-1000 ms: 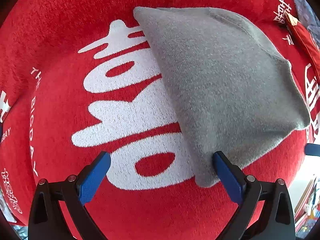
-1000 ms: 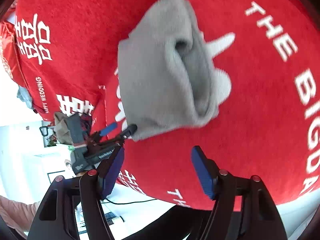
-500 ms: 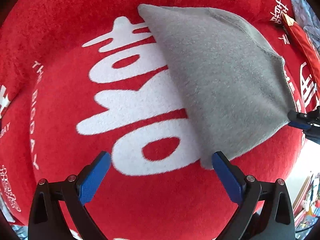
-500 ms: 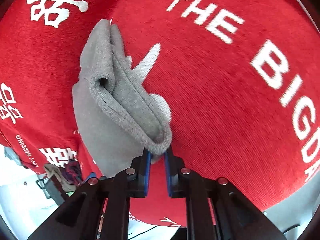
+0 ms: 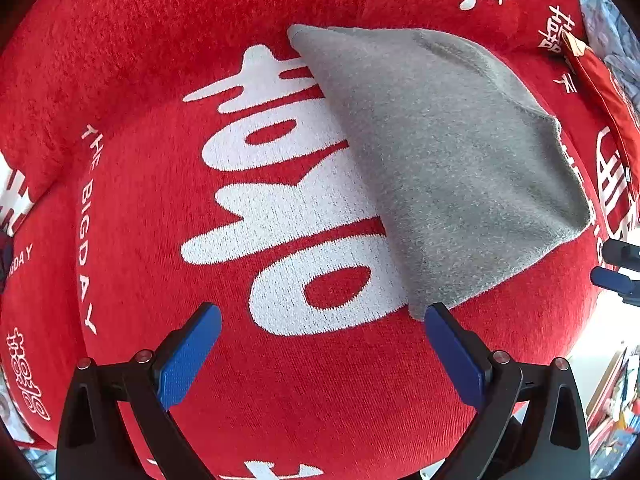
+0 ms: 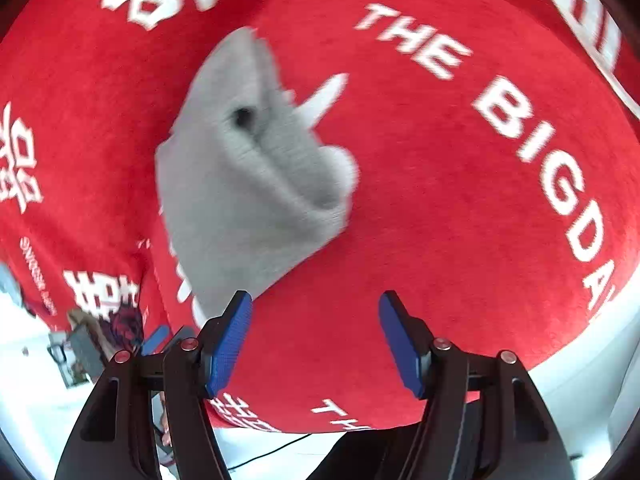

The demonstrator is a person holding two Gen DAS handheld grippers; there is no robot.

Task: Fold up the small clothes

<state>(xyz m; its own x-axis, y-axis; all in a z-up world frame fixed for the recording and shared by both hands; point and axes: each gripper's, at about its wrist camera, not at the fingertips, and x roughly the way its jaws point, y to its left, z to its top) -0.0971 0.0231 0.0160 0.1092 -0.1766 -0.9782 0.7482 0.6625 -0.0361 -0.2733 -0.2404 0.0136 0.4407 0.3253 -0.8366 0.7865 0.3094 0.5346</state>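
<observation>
A small grey knitted garment lies folded on the red cloth, its near corner just beyond my left gripper's right pad. My left gripper hangs open above the cloth with only the white lettering between its blue pads. In the right wrist view the same grey garment shows its open hem, blurred. My right gripper is opening its jaws; nothing sits between the pads, and the garment's corner lies just beyond the left pad. The right gripper's tips peek in at the left wrist view's right edge.
A red cloth with white characters and "THE BIGDAY" lettering covers the table. Its edge drops off close to my right gripper, with a white floor and a cable below. Clutter stands off the table at lower left.
My right gripper closed on the grey garment's corner half a second ago, then let go and pulled back with open jaws. The garment now lies released. My left gripper stayed open.
</observation>
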